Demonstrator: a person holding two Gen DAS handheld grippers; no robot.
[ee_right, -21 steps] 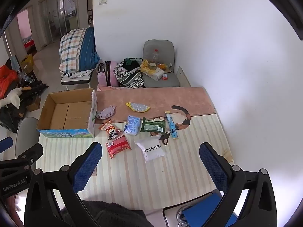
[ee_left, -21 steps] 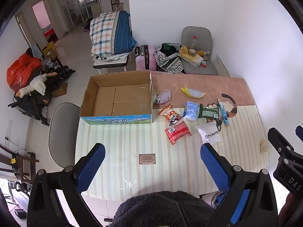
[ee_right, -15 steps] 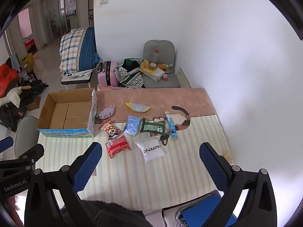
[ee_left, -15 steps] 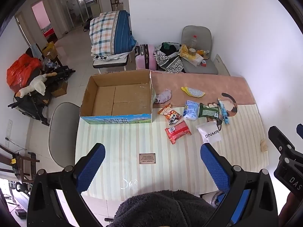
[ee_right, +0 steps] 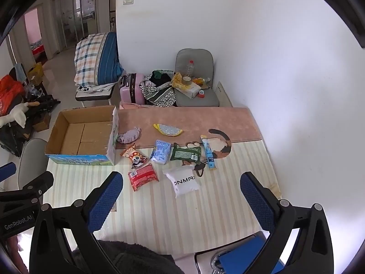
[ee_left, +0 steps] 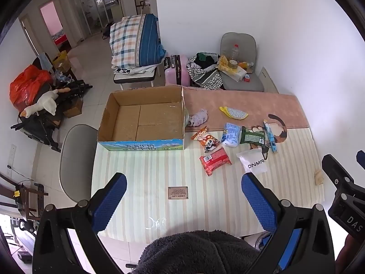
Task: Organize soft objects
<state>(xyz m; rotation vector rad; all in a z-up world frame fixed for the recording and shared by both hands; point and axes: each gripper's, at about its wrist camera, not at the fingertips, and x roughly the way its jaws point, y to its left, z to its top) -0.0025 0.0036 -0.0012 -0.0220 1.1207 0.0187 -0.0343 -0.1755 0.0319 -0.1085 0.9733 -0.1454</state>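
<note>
From the left wrist view, I held my left gripper (ee_left: 183, 199) high above the near edge of the table (ee_left: 141, 182), its blue pads spread wide with nothing between them. The cardboard box (ee_left: 142, 119) sat open and empty at the far left of the table, in my judgement the intended destination, since its mouth faced up and the soft items lay just beside its right wall. A crumpled lilac cloth (ee_left: 199, 120) rested nearest that wall on the pink mat, with a yellow-edged pouch (ee_left: 233, 113) further right. A panda snack bag (ee_left: 206, 138), a blue packet (ee_left: 231, 135), a green packet (ee_left: 253, 137), a red packet (ee_left: 215, 161) and a white pouch (ee_left: 255, 163) were clustered toward the middle right, none yet boxed. My right gripper's body showed at the right edge only; this view could not confirm its jaws. From the right wrist view, my right gripper (ee_right: 181, 201) likewise hung above the table's near half, pads fully apart and empty. The red packet (ee_right: 143, 177) and white pouch (ee_right: 183, 181) lay closest beneath it, which I judged the easiest first picks for this hand. The box (ee_right: 82, 134) stood well to the left, so carrying from that cluster would mean crossing toward my left gripper's side. I assessed the task as not begun.
</note>
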